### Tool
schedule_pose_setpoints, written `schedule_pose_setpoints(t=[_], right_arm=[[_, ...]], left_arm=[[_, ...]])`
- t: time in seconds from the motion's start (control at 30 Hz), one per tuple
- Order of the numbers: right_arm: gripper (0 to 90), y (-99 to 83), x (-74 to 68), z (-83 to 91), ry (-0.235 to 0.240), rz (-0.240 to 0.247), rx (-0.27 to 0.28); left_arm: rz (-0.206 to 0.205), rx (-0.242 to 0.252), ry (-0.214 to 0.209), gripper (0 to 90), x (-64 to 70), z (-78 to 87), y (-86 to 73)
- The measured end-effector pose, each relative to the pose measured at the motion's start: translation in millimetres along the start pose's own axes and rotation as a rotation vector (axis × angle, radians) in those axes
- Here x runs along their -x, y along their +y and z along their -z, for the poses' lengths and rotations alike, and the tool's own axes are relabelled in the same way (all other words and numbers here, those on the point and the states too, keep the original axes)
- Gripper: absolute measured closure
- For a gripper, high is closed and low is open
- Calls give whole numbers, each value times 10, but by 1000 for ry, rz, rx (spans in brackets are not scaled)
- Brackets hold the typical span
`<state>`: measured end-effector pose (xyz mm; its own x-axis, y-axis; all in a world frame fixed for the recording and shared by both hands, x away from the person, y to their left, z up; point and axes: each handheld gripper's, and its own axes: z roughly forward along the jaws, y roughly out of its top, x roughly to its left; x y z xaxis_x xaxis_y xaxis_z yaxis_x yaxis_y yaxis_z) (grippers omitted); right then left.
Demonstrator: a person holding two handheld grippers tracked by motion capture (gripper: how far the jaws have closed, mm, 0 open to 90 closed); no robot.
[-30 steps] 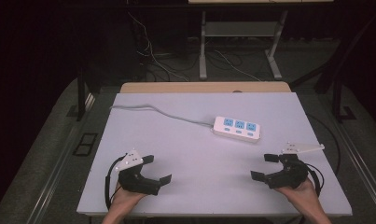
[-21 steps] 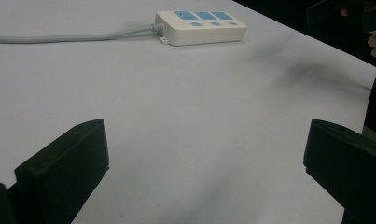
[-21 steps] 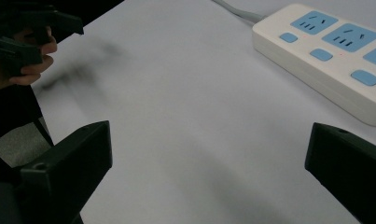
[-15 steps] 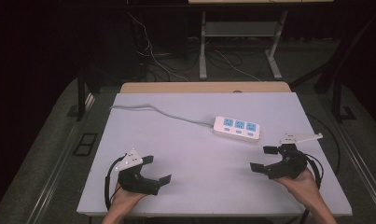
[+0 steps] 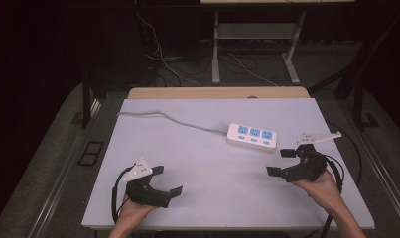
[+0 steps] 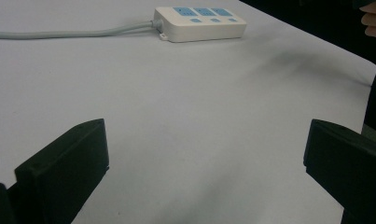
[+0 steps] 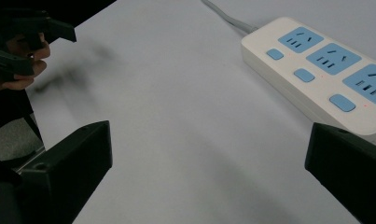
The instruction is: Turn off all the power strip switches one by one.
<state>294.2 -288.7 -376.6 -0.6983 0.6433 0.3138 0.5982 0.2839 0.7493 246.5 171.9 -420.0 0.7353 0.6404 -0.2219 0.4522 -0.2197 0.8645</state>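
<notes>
A white power strip point(image 5: 251, 136) with three blue sockets lies flat on the pale worktop point(image 5: 207, 198), right of centre and toward the far side. Its grey cord point(image 5: 167, 119) runs away from it toward the far left corner.

The right gripper point(image 5: 282, 162) is held just above the worktop near the right edge, its jaws spread wide with nothing between them. The strip sits close by, just beyond and slightly left of the jaws in the high view. In the right gripper view the strip point(image 7: 325, 70) lies ahead and to the right, its near end just past the right-hand jaw and not between the two.

The left gripper point(image 5: 165, 181) is held at the near left of the worktop, jaws also wide apart and empty. The strip is well away from it; in the left gripper view the strip point(image 6: 199, 23) lies far ahead across bare worktop.
</notes>
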Motion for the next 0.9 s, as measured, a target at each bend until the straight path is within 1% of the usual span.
schedule_pose_setpoints(t=[0.03, 0.07, 0.37, 0.67, 0.9], right_arm=[[5, 11, 6, 0, 1, 3, 0], [5, 33, 16, -5, 9, 7, -13], [5, 127, 83, -47, 8, 24, -61], [5, 250, 214, -42, 0, 22, -82], [5, 314, 289, -49, -6, 22, -96]], left_arm=[[0, -1, 0, 0, -1, -1, 0], [-1, -2, -1, 0, -2, -2, -1], [-3, -10, -5, 0, 6, -15, -5], [-1, -11, -5, 0, 0, -14, -7], [-2, -12, -6, 0, -1, -16, -8]])
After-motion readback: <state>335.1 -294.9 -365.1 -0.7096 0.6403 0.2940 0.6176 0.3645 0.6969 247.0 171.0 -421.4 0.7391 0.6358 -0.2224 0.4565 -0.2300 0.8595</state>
